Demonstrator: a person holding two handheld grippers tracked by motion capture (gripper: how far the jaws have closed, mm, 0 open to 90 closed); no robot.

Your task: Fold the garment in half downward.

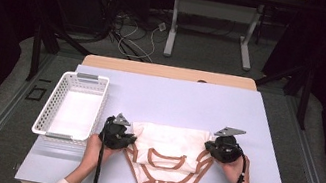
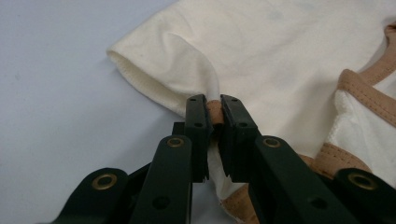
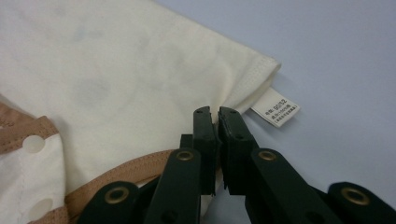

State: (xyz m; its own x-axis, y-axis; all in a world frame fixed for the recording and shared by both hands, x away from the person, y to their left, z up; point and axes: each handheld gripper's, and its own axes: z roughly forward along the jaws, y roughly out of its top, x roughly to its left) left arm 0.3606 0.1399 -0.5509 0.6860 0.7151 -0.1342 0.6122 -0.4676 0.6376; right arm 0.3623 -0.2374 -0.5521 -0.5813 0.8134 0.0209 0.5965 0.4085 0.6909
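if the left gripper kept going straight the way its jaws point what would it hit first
The left gripper is already shut on the bodysuit's brown trim. Straight ahead lies the cream bodysuit itself, probably the raised sleeve fold just beyond the tips, though depth is hard to judge.

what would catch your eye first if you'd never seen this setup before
A cream baby bodysuit with brown trim lies spread at the near middle of the pale blue table. The left gripper is shut on its brown-trimmed edge on one side, and the right gripper is pinched on the opposite edge, beside a small white care label. A white slotted basket sits to the left, apart from the garment.
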